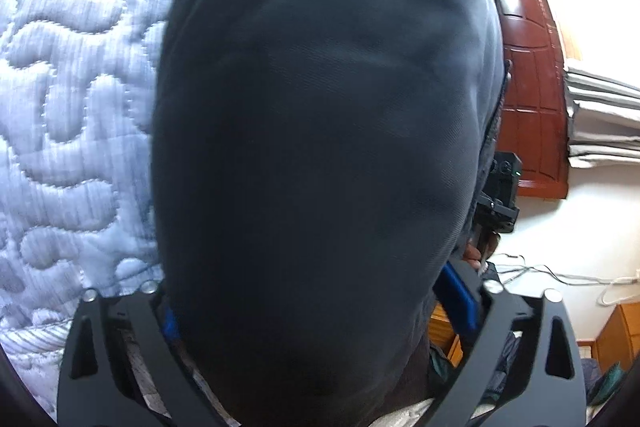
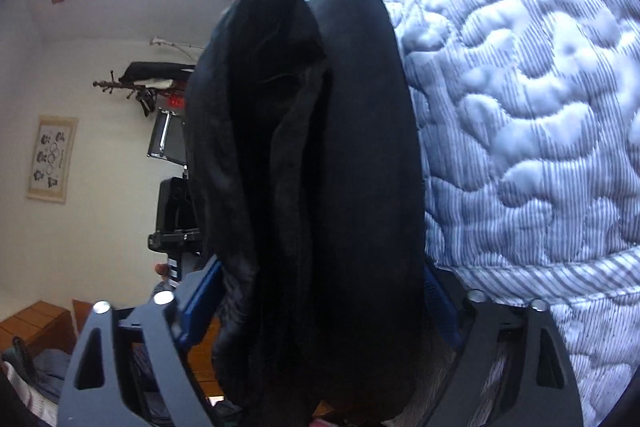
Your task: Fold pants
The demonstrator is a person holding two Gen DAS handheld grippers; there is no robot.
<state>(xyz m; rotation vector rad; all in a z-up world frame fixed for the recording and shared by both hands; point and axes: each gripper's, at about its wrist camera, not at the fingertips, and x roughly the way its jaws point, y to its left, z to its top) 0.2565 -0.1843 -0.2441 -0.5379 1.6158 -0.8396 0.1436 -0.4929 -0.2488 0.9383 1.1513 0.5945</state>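
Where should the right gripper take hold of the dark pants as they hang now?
Probably low on the bunched pants, where both hanging folds already pass between the right gripper and its blue pads. Close straight in from both sides: the cloth hangs in two thick vertical rolls, so a pinch across them should catch both layers.

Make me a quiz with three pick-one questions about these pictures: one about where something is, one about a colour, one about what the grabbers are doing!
1. Where is the quilt in the right wrist view?
A. right of the pants
B. left of the pants
C. nowhere

2. What colour are the pants?
A. red
B. yellow
C. dark, almost black

3. What lies between the fingers of the left gripper and the right gripper?
A. nothing
B. the pants
C. a cup

Answers: 1 A, the quilt fills the right side. 2 C, the cloth looks near black. 3 B, dark cloth fills both gaps.
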